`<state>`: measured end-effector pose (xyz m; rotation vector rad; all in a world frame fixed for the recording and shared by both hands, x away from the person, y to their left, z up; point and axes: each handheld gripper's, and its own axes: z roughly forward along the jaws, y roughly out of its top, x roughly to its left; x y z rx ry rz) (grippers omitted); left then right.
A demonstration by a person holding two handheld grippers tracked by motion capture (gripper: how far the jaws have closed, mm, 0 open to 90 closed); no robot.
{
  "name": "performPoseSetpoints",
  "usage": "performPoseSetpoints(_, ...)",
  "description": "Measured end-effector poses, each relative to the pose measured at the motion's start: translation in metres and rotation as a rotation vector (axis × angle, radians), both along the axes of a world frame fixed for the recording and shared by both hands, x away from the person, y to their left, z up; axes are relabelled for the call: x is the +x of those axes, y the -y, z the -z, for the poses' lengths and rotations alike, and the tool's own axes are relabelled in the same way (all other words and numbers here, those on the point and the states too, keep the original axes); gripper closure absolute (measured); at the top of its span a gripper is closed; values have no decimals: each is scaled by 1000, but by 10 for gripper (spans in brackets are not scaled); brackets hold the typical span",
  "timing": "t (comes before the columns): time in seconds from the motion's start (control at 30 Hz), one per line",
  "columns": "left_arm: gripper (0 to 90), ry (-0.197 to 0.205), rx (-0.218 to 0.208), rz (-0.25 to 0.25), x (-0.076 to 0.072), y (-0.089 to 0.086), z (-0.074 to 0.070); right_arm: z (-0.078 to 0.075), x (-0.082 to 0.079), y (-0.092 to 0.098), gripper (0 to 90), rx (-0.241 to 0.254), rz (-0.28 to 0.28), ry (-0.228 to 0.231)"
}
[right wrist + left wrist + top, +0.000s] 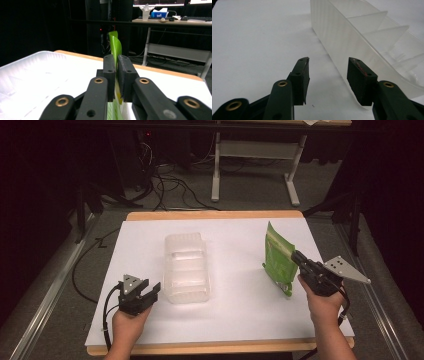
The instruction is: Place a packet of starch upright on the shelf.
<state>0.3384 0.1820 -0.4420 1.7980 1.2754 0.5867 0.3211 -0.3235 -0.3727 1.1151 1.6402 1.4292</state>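
A clear plastic divided tray [186, 267] lies mid-table, its long side running away from me; in the left gripper view its ribbed wall [342, 40] stands just right of the jaws. My left gripper [149, 292] rests on the table at the tray's near left corner, open with nothing between the fingers [328, 75]. A green pouch [278, 259] stands upright at the right of the table. My right gripper [295, 256] is shut on the pouch's edge, and the green film [115, 45] rises between the closed jaws.
White sheet [235, 315] covers the wooden table [210, 215]. Behind the table on the floor are cables [170, 185] and a grey desk frame [255, 155]. Metal rails [45, 285] run along both sides. Dark equipment stands at the back.
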Motion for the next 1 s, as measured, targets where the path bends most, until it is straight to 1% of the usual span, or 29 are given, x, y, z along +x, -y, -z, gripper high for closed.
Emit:
performPoseSetpoints(0.03,527,1,0,1,0,0,0,0,0,0,837,0,0,0)
performPoseSetpoints(0.17,523,14,-1,-6,0,0,-2,6,3,0,809,4,-1,-30)
performPoseSetpoints(0.2,526,35,7,-20,-2,-1,-4,10,7,0,799,-2,1,-51)
performPoseSetpoints(0.23,531,35,7,-20,-2,-1,-4,10,7,0,799,-2,1,-51)
performPoseSetpoints(0.27,531,48,6,-28,-3,0,-6,12,8,-1,792,-1,2,-65)
performPoseSetpoints(0.3,555,61,-3,-31,-4,0,-8,16,10,-1,788,-7,2,-82)
performPoseSetpoints(0.37,561,86,-41,-21,-8,2,-14,17,11,-1,786,-5,3,-87)
performPoseSetpoints(0.4,577,101,-53,-8,-10,4,-17,18,12,0,785,1,2,-91)
performPoseSetpoints(0.47,573,118,-77,25,-14,12,-21,18,13,1,784,-2,2,-93)
performPoseSetpoints(0.5,573,119,-72,37,-15,18,-22,18,13,1,784,-2,2,-93)
performPoseSetpoints(0.53,558,110,-50,37,-14,24,-21,19,13,1,782,0,2,-97)
performPoseSetpoints(0.57,555,102,-44,33,-13,27,-20,19,13,1,781,-1,3,-98)
performPoseSetpoints(0.63,556,72,-30,18,-8,33,-15,19,13,1,778,0,4,-100)
performPoseSetpoints(0.67,583,49,-32,17,-5,35,-11,20,14,0,769,-9,3,-103)
performPoseSetpoints(0.7,594,49,-32,17,-5,35,-11,20,14,0,769,-9,3,-103)
performPoseSetpoints(0.73,594,34,-40,16,-3,36,-10,20,14,0,765,-4,4,-106)
performPoseSetpoints(0.77,650,20,-54,11,-2,37,-8,22,15,0,755,-3,3,-115)
performPoseSetpoints(0.8,674,4,-67,9,-2,37,-7,23,16,0,753,-4,2,-116)
performPoseSetpoints(0.87,705,3,-69,0,-3,38,-7,24,17,0,750,-3,3,-121)
performPoseSetpoints(0.9,705,5,-66,-7,-3,39,-7,26,17,0,746,-7,4,-129)
performPoseSetpoints(0.93,733,6,-62,-20,-4,40,-7,29,19,1,743,-10,6,-139)
performPoseSetpoints(0.97,756,6,-62,-20,-4,40,-7,29,19,1,743,-10,6,-139)
performPoseSetpoints(1.0,756,5,-61,-23,-4,41,-7,30,19,2,741,-8,1,-145)
